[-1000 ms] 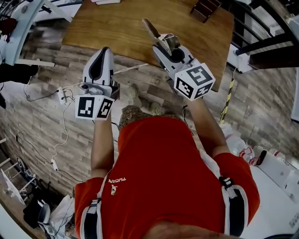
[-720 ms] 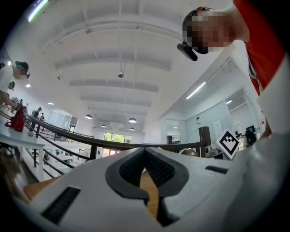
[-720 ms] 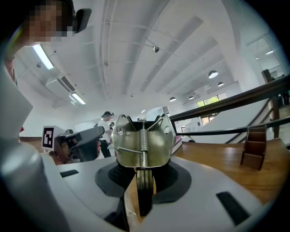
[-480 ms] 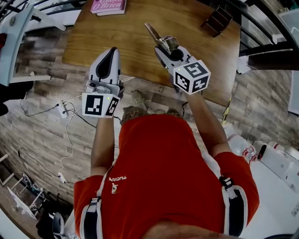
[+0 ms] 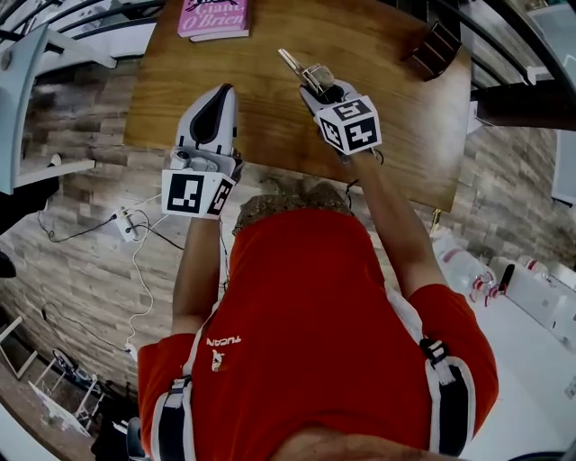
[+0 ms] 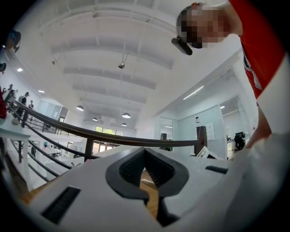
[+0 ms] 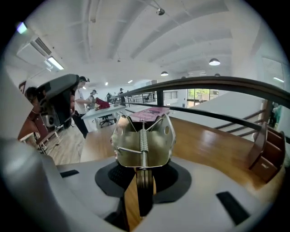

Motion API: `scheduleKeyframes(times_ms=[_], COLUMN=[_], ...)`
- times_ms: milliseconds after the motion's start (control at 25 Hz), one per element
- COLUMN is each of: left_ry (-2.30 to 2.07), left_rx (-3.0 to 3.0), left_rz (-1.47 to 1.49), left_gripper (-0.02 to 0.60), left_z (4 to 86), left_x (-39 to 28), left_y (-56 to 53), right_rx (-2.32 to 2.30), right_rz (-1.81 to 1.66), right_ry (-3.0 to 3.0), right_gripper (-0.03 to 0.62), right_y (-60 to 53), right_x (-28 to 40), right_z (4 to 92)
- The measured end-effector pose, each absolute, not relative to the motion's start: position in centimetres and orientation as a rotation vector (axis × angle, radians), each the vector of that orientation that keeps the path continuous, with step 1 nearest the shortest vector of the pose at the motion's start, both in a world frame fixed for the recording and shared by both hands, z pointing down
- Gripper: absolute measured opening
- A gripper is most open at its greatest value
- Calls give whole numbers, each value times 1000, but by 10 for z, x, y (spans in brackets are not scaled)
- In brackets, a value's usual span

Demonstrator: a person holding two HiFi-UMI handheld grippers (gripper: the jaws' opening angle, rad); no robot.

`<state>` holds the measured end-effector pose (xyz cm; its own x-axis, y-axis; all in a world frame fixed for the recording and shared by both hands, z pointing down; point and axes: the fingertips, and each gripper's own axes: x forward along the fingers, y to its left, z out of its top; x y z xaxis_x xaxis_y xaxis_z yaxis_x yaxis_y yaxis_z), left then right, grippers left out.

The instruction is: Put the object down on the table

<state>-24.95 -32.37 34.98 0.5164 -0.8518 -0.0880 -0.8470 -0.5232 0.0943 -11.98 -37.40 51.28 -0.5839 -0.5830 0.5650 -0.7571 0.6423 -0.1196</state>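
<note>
My right gripper (image 5: 317, 77) is shut on a metal spring clip (image 5: 293, 63), held above the middle of the wooden table (image 5: 261, 108). In the right gripper view the clip (image 7: 142, 140) stands upright between the jaws of the right gripper (image 7: 144, 171), its coil spring facing the camera and its handle pinched by the pads. My left gripper (image 5: 221, 92) hovers over the table's near left part, jaws together, nothing in it. In its own view the left gripper (image 6: 145, 150) points up at the ceiling and a railing.
A pink book (image 5: 214, 18) lies at the table's far left, also seen as the book (image 7: 152, 112) ahead of the clip. A dark wooden stand (image 5: 436, 49) sits at the far right corner. Cables and a power strip (image 5: 126, 221) lie on the floor at left.
Both grippers have moved forward and now hang over the table. The clip stays in the right gripper. The pink book has come into view.
</note>
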Motion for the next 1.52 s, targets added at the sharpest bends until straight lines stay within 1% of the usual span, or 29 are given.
scheduleKeyframes(times_ms=[480,960,1040,1120,1360,1520], left_ry=[-1581,-1594,-1594,-1591,-1573,-1574], left_rx=[2629,2597,2593,2590,2594,2600], left_rz=[-175,-141,-135,-128,-114,-109], left_gripper=[9,9,9,9,9,9], left_z=[370,380,381,383,386,385], left_x=[-255,-255,-255,-254,-249,-248], left_y=[-355,-367,-367,-367,-365,-365], right_rx=[963,895,892,893,919,945], right_rz=[523,540,534,527,496,495], right_ry=[-2152,-2106,-2111,-2116,-2127,-2120], right_gripper=[115,120,127,160,209,227], right_y=[-402,-409,-410,-410,-414,-417], right_x=[-119,-126,-127,-126,-116,-105], right_z=[582,606,606,604,597,598])
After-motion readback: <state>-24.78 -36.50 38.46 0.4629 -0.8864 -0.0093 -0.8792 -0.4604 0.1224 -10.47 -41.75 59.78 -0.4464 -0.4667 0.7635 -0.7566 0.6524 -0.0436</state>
